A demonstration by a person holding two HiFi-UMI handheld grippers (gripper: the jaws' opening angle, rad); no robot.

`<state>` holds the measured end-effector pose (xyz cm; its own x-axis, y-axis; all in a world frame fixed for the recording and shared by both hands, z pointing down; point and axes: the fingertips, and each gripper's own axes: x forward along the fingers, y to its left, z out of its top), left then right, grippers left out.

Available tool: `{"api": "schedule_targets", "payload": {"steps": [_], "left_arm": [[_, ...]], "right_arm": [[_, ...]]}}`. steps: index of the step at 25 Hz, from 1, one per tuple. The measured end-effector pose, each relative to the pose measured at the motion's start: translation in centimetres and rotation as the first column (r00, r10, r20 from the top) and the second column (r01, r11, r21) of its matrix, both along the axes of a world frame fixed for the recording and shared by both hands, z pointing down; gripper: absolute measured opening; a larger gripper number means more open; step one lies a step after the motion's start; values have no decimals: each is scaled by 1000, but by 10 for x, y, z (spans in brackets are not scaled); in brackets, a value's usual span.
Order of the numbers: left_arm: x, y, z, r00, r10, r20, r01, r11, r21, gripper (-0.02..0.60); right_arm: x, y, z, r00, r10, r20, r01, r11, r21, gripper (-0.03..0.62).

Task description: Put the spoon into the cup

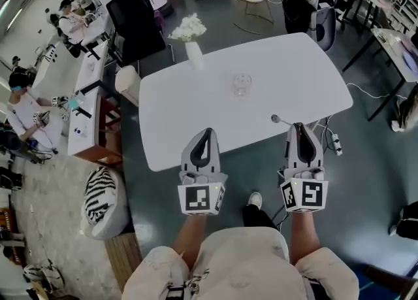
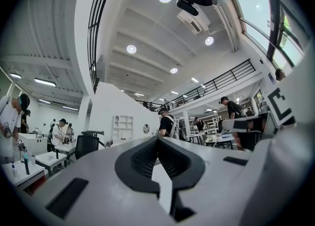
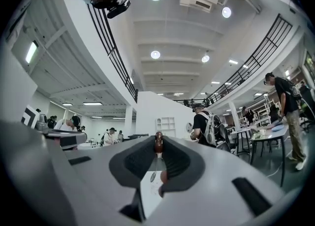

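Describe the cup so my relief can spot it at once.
Start at the big white table. Near its middle, right of the vase of flowers, stands the cup. It is short and see-through glass, while the vase is tall and white.

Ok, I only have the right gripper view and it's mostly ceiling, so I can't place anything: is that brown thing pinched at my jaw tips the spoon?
Observer: Yes. In the head view the right gripper is shut on the spoon, and the spoon's bowl sticks out to the left, near the near edge of the white table.
Operator: Where's the cup from there?
Observer: The clear cup stands upright on the table, beyond the spoon and a little to its left, well apart from it.
Operator: Is the other gripper in the way?
Observer: No. The left gripper is shut and empty, off to the left of both the spoon and the cup.
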<state>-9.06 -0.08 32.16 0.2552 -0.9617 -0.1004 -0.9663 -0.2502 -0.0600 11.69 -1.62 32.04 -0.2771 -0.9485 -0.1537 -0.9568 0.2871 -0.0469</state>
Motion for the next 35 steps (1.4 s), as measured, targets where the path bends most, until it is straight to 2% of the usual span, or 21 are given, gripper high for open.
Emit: {"api": "schedule_targets", "payload": {"steps": [7,15,26,35], "left_arm": [[42,-61,-5,999,-13,32,13,1000,12,3],[56,-118,-7,997,-65,37,64,998,18,3],[37,-183,20,996,-83,17,83,996,-18,3],[7,-267,30,997,-75,-2,75,997,-37,3]], "right_arm": [[43,-68,2,1000,-20,22,20,1000,0,26],[62,-134,8,997,-60,45,61,998,-10,26],[33,-202,29,994,-101,31,102,994,-41,26],[-6,-281,38,994,-113,-2,113,991,-77,26]]}}
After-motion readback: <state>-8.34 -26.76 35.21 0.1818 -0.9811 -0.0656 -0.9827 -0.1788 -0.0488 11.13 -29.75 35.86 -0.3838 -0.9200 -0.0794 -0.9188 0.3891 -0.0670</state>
